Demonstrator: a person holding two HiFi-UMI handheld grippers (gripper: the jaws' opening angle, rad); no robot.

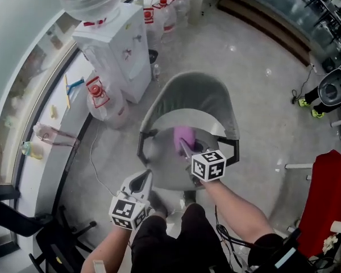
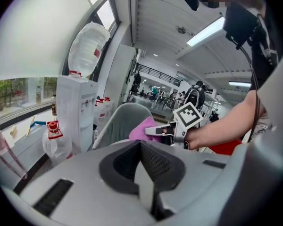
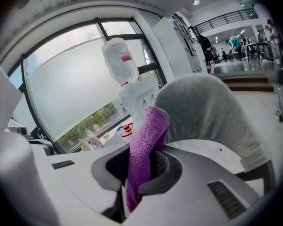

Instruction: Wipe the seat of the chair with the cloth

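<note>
**Head view:** The right gripper [image 1: 187, 150] reaches over the grey chair [image 1: 188, 99] and holds the purple cloth [image 1: 183, 136] above the seat [image 1: 169, 172]. I cannot tell whether the cloth touches the seat. Its long axis runs from near to far, and the free end points at the backrest. The left gripper [image 1: 144, 180] hangs near the seat's front left edge, apart from the cloth. A wide sweep could knock the jaws against the black armrest [image 1: 232, 148] on the right.

**Left gripper view:** The jaws are pressed together with nothing between them. Beyond them the cloth sticks out of the right gripper towards the left, in front of the backrest.

**Right gripper view:** The jaws are clamped on the cloth. It is bunched into a narrow strip that stands up out of the jaws, lengthwise along them, with its rounded end towards the far backrest. So narrow a strip would likely wipe only a thin band. Pressing hard while dragging might pull it out of the jaws.
</note>
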